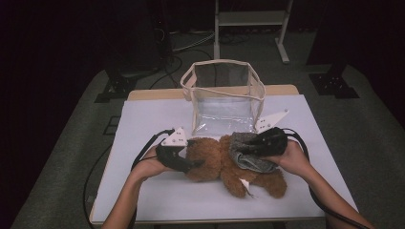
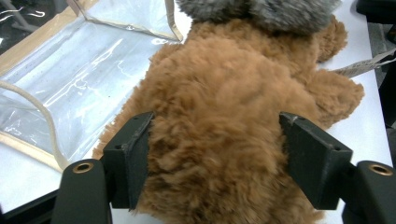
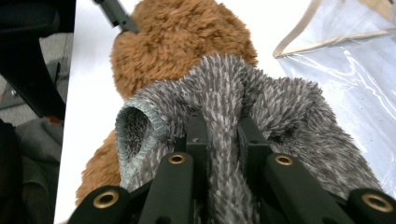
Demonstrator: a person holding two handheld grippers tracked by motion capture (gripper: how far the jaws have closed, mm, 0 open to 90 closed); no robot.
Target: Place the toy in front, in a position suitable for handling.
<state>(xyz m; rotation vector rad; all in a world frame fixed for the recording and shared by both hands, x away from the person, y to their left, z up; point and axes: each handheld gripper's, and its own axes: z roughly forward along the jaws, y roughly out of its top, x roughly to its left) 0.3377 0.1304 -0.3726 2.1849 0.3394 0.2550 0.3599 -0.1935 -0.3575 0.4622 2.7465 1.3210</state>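
A brown plush teddy bear (image 1: 210,162) lies on the white table (image 1: 153,119), wearing a grey fuzzy sweater (image 1: 246,156) partway over its body. My left gripper (image 1: 193,164) reaches in from the left. In the left gripper view its jaws sit either side of the bear's (image 2: 224,116) brown body, with the fur pressed between the pads of that gripper (image 2: 217,158). My right gripper (image 1: 249,148) comes from the right, and in the right gripper view its jaws (image 3: 222,135) pinch a raised fold of the sweater (image 3: 285,112) over the bear (image 3: 177,42).
A clear plastic bag (image 1: 222,95) with cream trim stands open-topped just behind the bear, near the table's far edge. A white fabric tag (image 1: 246,185) sticks out from the bear. Cables trail from both grippers. A dark floor and stands surround the table.
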